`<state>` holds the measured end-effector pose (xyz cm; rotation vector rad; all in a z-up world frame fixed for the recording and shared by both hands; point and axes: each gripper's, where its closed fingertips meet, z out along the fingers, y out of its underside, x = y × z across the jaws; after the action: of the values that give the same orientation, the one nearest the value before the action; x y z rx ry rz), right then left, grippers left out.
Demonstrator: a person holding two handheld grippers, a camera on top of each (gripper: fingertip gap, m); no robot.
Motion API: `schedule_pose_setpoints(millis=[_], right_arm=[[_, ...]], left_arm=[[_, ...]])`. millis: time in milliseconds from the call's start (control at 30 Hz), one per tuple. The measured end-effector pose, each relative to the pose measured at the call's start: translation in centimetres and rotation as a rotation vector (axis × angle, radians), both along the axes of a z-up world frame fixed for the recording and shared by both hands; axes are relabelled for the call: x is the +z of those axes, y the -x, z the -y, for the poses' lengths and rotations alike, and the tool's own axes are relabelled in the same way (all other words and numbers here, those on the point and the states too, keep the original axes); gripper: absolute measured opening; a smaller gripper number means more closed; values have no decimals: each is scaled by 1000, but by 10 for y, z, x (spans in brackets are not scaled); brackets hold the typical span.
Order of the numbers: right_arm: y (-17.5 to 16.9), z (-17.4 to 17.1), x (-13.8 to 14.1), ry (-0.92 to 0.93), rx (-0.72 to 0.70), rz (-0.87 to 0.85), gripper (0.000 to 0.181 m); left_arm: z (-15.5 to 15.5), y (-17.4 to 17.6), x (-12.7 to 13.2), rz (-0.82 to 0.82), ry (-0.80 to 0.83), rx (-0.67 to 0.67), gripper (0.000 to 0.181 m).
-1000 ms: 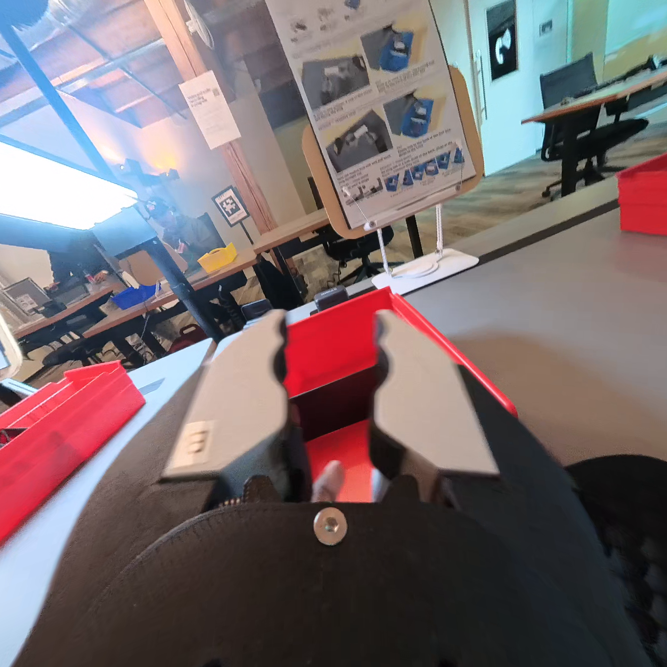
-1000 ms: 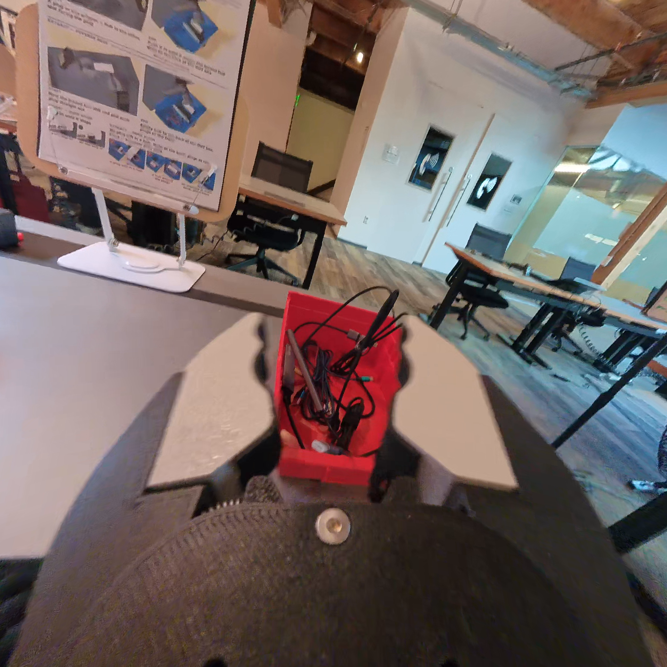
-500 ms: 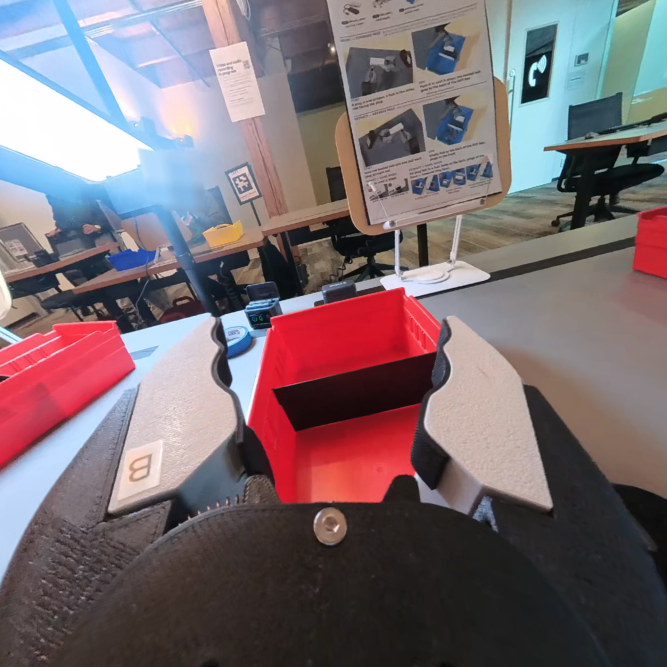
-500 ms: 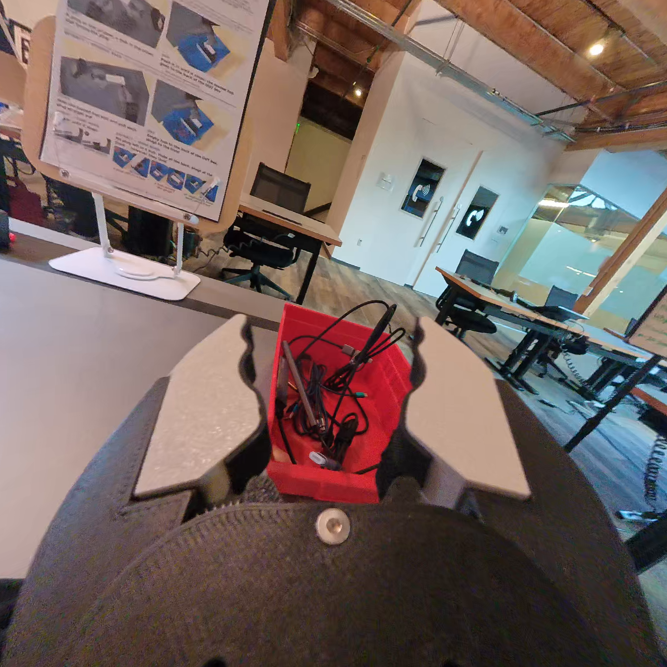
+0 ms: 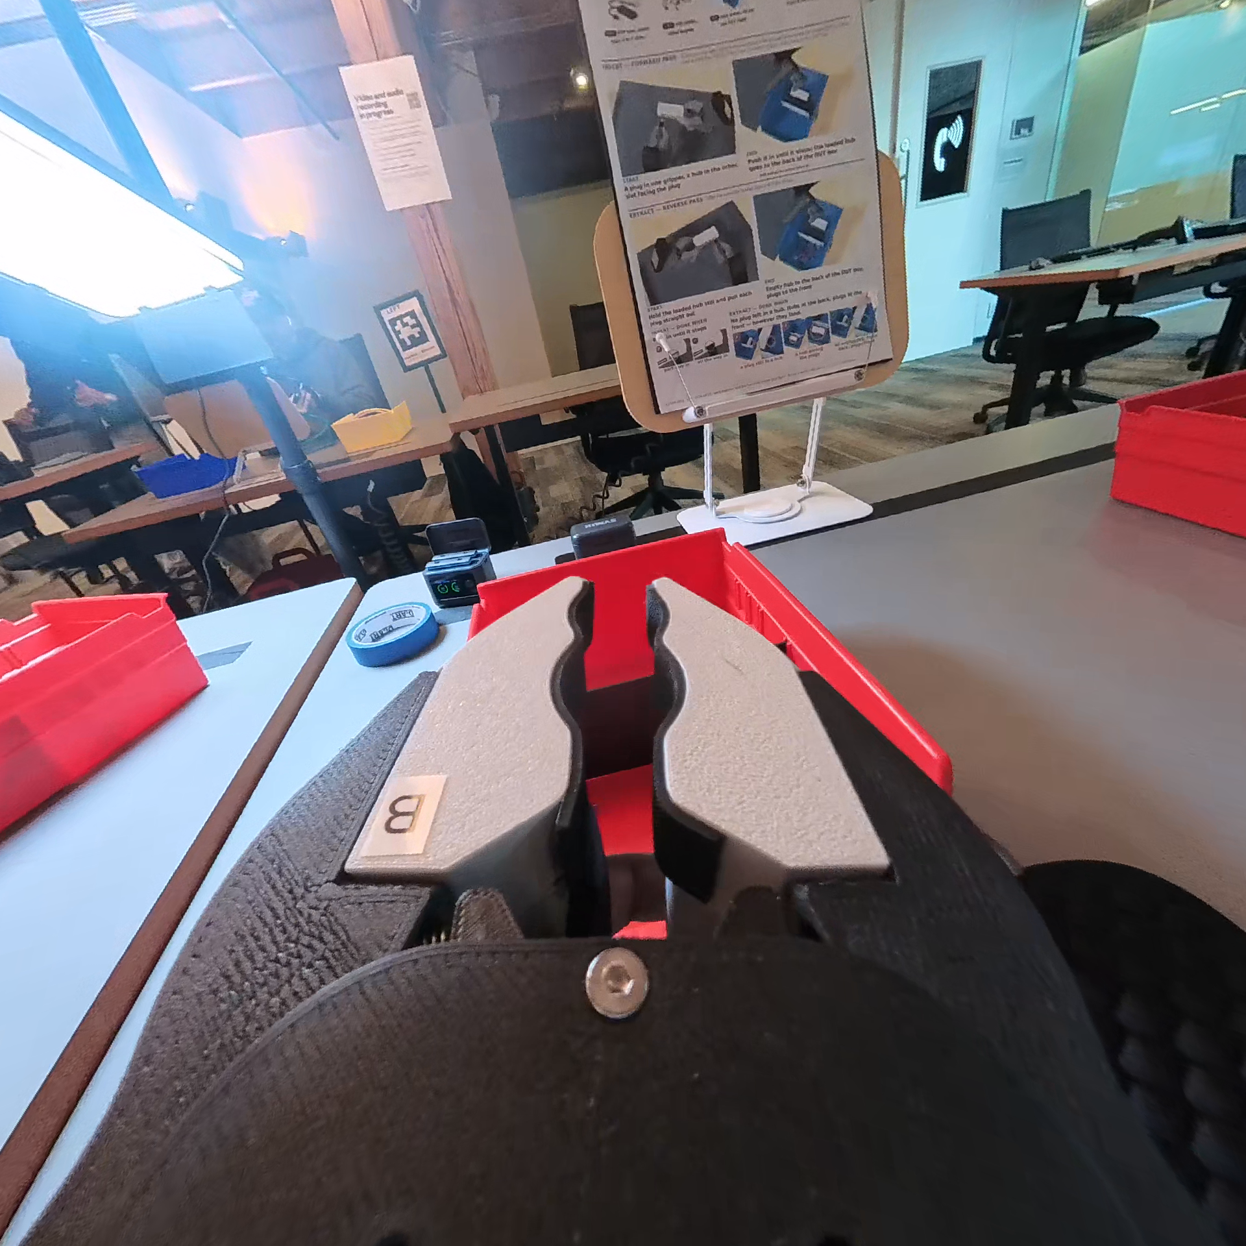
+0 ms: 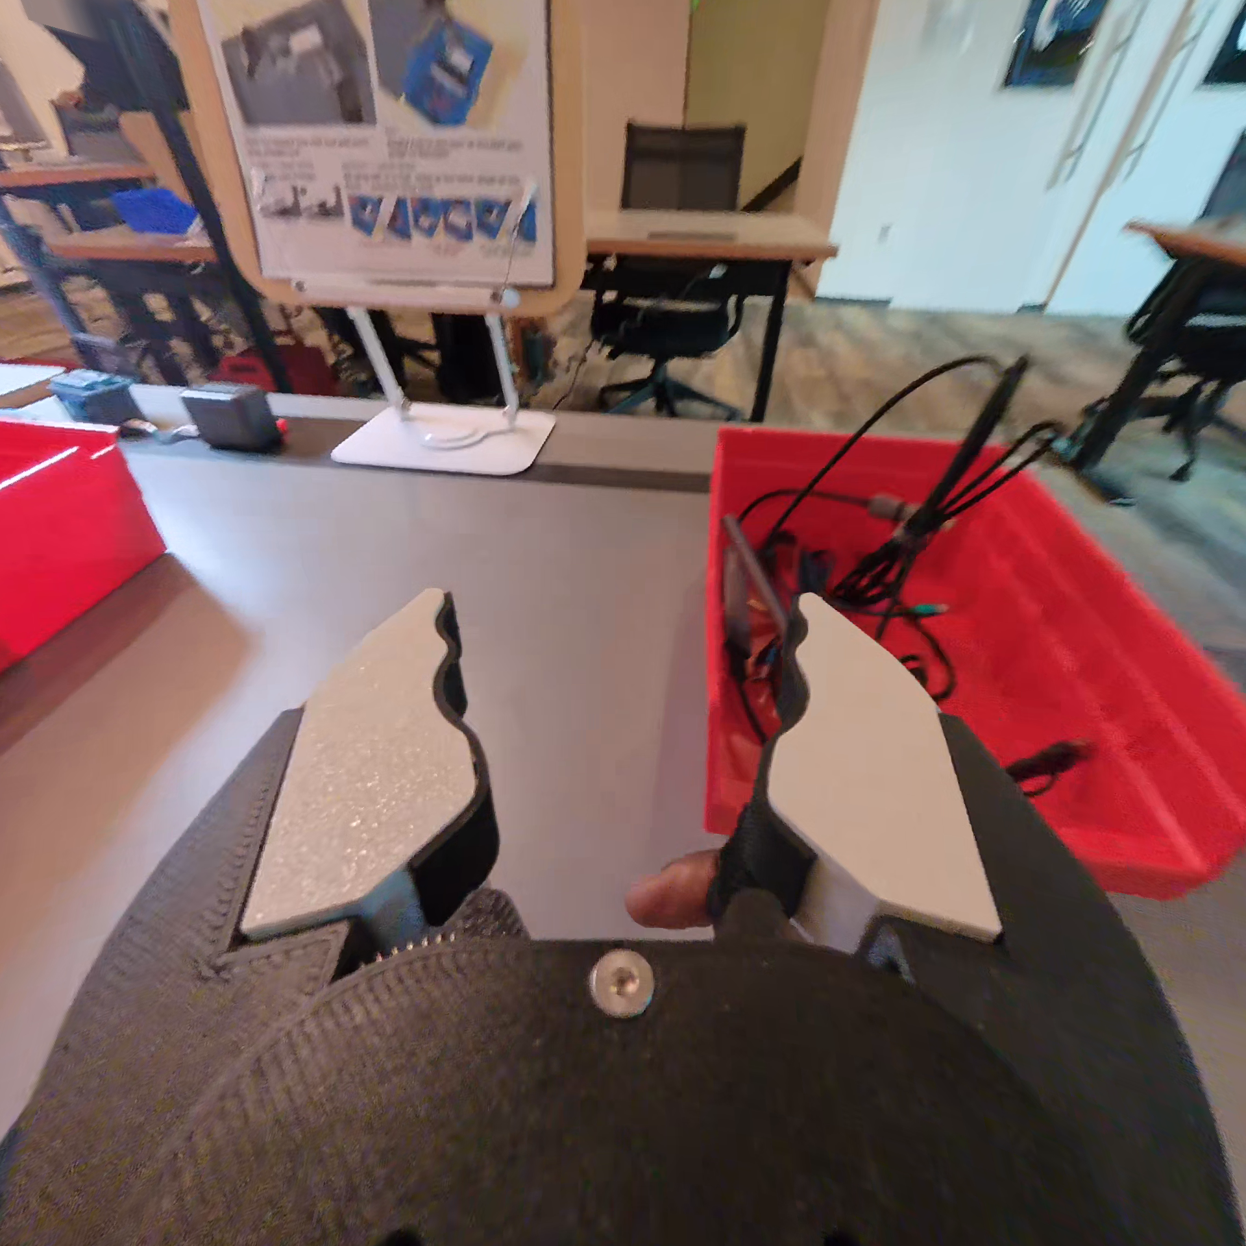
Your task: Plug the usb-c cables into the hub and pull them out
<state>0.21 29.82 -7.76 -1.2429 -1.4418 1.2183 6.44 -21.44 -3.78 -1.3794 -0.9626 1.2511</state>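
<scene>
My left gripper [image 5: 620,593] hovers over a red bin [image 5: 843,667] with a black divider [image 5: 617,728]. Its jaws are nearly together with only a narrow gap, and I see nothing between them. My right gripper [image 6: 620,600] is open and empty above the grey table [image 6: 573,539]. It is just left of a second red bin [image 6: 1079,708] that holds tangled black cables [image 6: 897,559]. A slim grey bar-shaped device [image 6: 742,580], possibly the hub, leans on that bin's left wall. A person's fingertip [image 6: 667,890] shows by the right finger's base.
An instruction board [image 5: 742,202] on a white stand [image 6: 445,441] stands at the table's far edge. A blue tape roll [image 5: 391,630] and small black devices [image 5: 458,559] lie behind the left bin. More red bins sit far left [image 5: 81,681] and far right [image 5: 1187,458]. My right fingertips sit around 50 cm from my left ones.
The left gripper's jaws went from wide open to nearly together over the divided bin. The right gripper swung left and tilted down, so the cable bin is now on its right.
</scene>
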Motion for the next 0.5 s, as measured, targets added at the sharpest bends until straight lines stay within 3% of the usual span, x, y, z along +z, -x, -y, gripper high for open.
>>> schedule_pose_setpoints(millis=[100, 233, 400, 500], right_arm=[[15, 13, -30, -34, 21, 81, 91], [30, 1, -69, -189, -111, 177, 80], [36, -11, -93, -222, -192, 247, 63], [36, -22, -95, -242, -249, 244, 38]], left_arm=[[1, 1, -2, 3, 21, 14, 21], [0, 1, -3, 15, 14, 2, 21], [2, 1, -3, 20, -44, -11, 37], [0, 2, -4, 23, -53, -31, 38]])
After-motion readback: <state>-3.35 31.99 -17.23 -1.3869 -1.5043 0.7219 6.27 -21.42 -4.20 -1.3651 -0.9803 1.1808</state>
